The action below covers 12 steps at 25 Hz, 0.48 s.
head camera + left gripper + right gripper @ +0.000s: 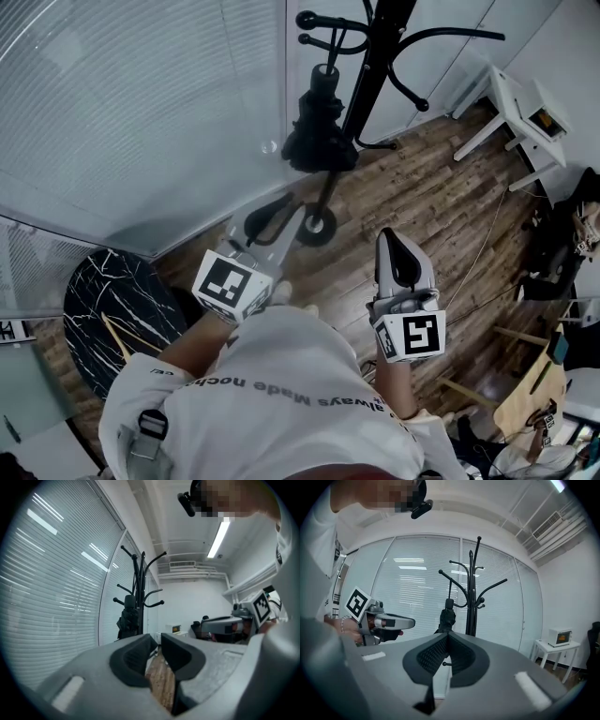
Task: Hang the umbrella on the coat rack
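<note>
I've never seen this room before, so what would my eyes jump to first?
First, the tall black metal coat rack beside the white window blinds, with a folded black umbrella hanging on it. Nearer the camera come two grey claws with black-and-white marker cubes, the left claw and the right claw. Both are empty and point toward the rack.
</note>
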Each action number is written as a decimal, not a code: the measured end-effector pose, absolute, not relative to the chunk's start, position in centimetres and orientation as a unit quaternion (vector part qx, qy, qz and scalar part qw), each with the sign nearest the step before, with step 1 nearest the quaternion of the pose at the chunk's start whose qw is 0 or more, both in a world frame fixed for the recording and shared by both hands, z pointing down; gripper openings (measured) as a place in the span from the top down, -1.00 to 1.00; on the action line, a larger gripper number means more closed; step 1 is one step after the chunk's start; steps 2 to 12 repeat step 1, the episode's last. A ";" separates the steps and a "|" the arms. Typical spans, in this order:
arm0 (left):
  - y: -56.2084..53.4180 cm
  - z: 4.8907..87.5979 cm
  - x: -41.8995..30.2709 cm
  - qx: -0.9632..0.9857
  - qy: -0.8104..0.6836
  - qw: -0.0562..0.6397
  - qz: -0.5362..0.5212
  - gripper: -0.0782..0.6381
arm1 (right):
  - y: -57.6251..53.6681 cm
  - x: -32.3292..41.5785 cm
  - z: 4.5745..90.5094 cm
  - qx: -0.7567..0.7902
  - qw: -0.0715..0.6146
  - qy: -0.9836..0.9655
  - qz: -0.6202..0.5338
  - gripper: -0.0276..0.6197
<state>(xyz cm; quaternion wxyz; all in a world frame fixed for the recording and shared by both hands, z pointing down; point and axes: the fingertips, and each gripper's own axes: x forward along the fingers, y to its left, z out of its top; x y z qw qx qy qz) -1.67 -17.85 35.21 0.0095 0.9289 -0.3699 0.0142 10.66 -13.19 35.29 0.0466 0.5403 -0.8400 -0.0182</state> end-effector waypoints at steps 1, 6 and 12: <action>-17.9 35.2 -1.7 0.929 -0.370 0.010 0.014 0.57 | -13.3 10.7 35.3 0.540 0.047 -0.840 -0.019 0.91; -17.9 35.2 -1.7 0.929 -0.370 0.010 0.014 0.57 | -13.3 10.7 35.3 0.540 0.047 -0.840 -0.019 0.91; -17.9 35.2 -1.7 0.929 -0.370 0.010 0.014 0.57 | -13.3 10.7 35.3 0.540 0.047 -0.840 -0.019 0.91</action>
